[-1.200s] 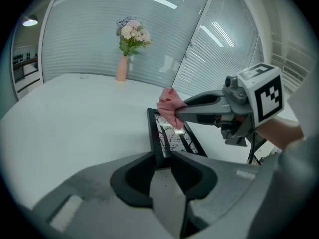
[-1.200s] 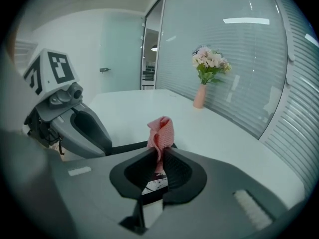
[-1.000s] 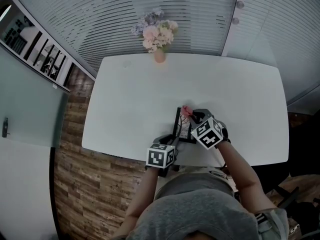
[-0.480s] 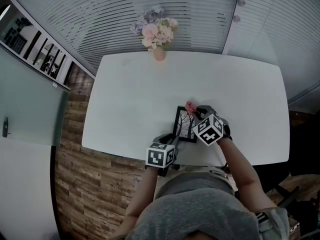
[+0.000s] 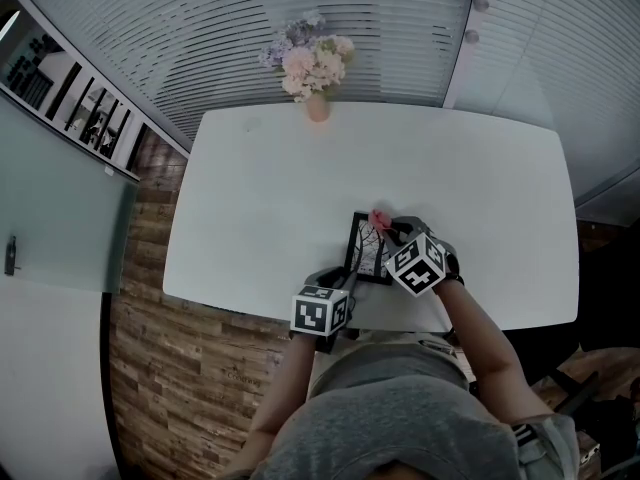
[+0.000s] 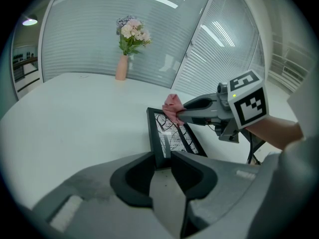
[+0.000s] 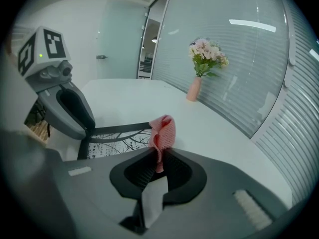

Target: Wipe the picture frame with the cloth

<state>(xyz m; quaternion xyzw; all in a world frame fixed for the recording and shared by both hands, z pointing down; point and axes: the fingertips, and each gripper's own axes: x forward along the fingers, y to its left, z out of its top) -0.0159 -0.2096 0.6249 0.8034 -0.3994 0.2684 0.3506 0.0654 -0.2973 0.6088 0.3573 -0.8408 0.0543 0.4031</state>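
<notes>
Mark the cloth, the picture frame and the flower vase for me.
cloth (image 7: 163, 129): right gripper view, its bunched pink top.
picture frame (image 6: 155, 133): left gripper view, its black left bar.
flower vase (image 6: 121, 67): left gripper view, its pink body.

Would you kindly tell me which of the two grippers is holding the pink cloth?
The right gripper: its jaws are shut on the pink cloth, at the picture frame's far end. The left gripper instead clamps the frame's near edge.

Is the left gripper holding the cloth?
No, the right gripper pinches the pink cloth; the left gripper clamps the picture frame.
</notes>
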